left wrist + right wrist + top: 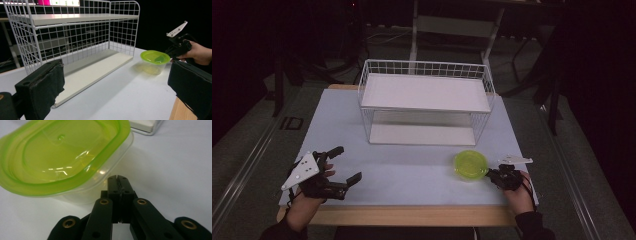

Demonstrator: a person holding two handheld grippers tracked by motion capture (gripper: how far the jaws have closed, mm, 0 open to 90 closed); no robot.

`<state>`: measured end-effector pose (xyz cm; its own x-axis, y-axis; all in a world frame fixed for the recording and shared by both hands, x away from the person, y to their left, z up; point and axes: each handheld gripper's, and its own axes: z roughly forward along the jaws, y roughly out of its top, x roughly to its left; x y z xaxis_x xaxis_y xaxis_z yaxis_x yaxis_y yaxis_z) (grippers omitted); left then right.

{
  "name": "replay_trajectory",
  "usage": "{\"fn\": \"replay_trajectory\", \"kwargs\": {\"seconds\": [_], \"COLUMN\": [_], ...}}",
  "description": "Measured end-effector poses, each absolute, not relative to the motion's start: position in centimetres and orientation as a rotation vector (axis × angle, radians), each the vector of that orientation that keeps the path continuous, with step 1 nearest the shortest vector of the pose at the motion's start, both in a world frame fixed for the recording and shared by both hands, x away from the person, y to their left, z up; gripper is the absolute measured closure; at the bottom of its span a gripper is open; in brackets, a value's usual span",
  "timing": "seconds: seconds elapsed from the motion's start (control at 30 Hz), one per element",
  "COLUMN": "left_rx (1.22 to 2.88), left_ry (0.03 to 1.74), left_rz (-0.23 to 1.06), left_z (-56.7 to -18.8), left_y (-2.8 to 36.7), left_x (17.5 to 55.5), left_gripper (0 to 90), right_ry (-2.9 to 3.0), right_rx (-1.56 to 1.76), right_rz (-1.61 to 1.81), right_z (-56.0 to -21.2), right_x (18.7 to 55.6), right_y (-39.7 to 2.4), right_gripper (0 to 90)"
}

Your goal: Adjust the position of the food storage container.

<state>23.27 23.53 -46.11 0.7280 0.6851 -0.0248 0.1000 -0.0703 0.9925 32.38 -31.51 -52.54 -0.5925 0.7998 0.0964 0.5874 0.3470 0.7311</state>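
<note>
Beside the container (65,157), right gripper (118,178) jaws closed.

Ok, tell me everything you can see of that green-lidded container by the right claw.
The clear plastic container with the translucent lime-green lid stands upright on the pale table, in front of the white wire shelf rack, toward its right end. The rounded lid is seated, with a raised rim and recessed centre. It looks empty. The right claw, shut, sits at its side wall; contact is unclear.
</note>
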Motion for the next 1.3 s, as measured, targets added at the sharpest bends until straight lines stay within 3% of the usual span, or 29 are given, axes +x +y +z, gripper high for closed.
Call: {"fn": "replay_trajectory", "kwargs": {"seconds": [1.3], "left_rx": [1.602], "left_ry": [0.639], "left_rz": [0.551], "left_z": [-46.0], "left_y": [23.5], "left_x": [23.1], "left_gripper": [1.4], "right_ry": [2.582], "right_rx": [1.04], "right_rz": [1.137], "right_z": [-52.2], "right_x": [32.6], "right_y": [-20.5], "right_gripper": [89.8]}}
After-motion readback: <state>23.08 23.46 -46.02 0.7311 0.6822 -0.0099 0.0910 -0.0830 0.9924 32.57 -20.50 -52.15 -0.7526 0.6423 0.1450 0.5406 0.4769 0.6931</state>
